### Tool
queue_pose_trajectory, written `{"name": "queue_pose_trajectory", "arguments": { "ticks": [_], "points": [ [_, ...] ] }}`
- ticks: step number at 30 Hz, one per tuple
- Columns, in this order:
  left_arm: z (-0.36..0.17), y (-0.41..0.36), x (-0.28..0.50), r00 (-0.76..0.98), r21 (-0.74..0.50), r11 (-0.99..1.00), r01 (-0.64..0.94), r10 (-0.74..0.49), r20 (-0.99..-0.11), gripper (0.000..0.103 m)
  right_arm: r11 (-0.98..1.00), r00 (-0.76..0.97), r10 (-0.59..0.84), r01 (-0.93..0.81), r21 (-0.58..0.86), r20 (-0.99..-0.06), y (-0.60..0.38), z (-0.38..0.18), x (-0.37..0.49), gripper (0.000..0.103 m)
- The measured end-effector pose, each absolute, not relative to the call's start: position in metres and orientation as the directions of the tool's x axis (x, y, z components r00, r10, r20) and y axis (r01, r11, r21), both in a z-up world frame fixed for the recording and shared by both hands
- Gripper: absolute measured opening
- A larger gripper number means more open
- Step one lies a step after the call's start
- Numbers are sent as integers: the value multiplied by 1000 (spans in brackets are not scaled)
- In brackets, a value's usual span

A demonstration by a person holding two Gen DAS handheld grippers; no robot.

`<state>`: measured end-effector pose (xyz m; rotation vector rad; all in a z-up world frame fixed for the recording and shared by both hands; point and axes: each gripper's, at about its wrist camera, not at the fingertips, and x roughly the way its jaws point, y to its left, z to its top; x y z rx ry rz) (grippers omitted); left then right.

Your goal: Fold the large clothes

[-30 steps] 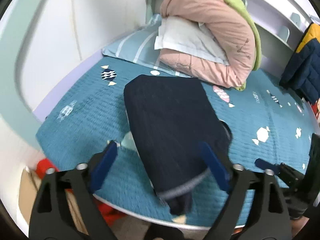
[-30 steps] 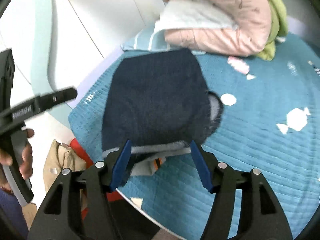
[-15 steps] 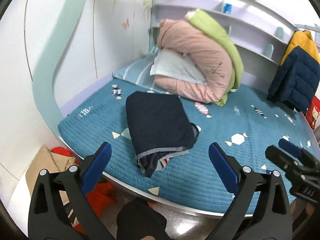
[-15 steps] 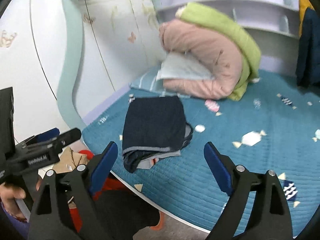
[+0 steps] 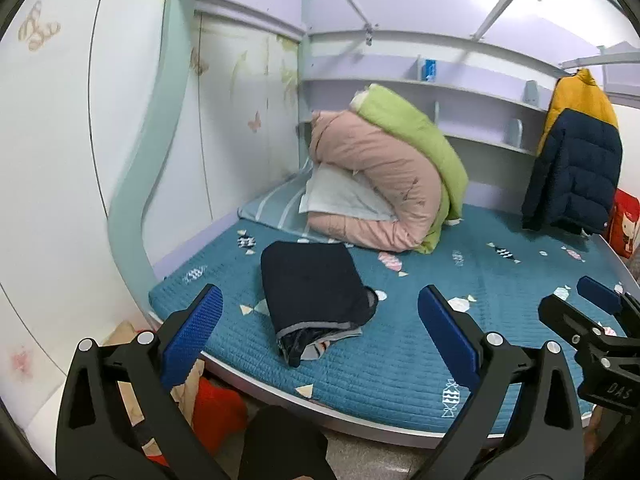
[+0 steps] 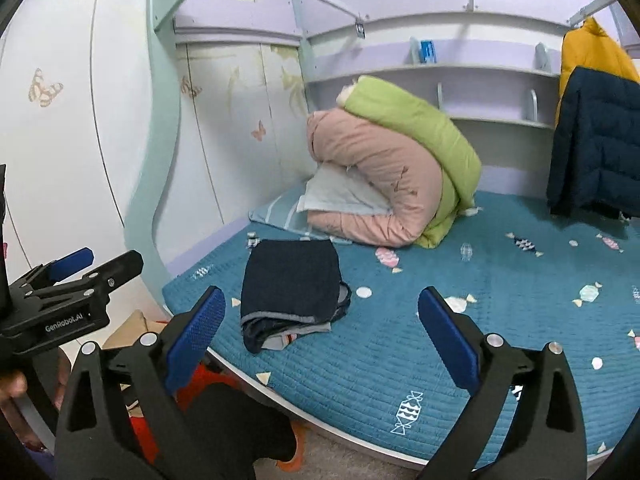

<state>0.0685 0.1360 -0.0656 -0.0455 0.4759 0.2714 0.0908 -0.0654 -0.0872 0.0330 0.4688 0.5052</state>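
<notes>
Tools, left [image 5: 318, 326] and right [image 6: 320, 326], gape empty (right's jaws just widened); folded navy garment [image 5: 312, 292] lies apart.

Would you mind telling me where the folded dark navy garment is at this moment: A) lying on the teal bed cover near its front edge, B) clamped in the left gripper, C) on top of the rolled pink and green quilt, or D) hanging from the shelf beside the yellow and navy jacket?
A: the folded navy garment lies flat on the teal bed cover near the front edge, apart from both open grippers, left and right.
</notes>
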Motion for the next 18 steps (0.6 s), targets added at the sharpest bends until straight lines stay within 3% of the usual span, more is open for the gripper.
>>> {"name": "queue_pose_trajectory", "arguments": {
  "ticks": [7,18],
  "points": [
    [-45,106,48,892,64,963,-262,267,-364,98,878,801,473,-465,117,-366,-77,-66,67,94],
    [-34,82,36,914,70,967,-244,253,-318,98,890,836,453,-447,92,-310,-93,-53,47,94]
  ]
}}
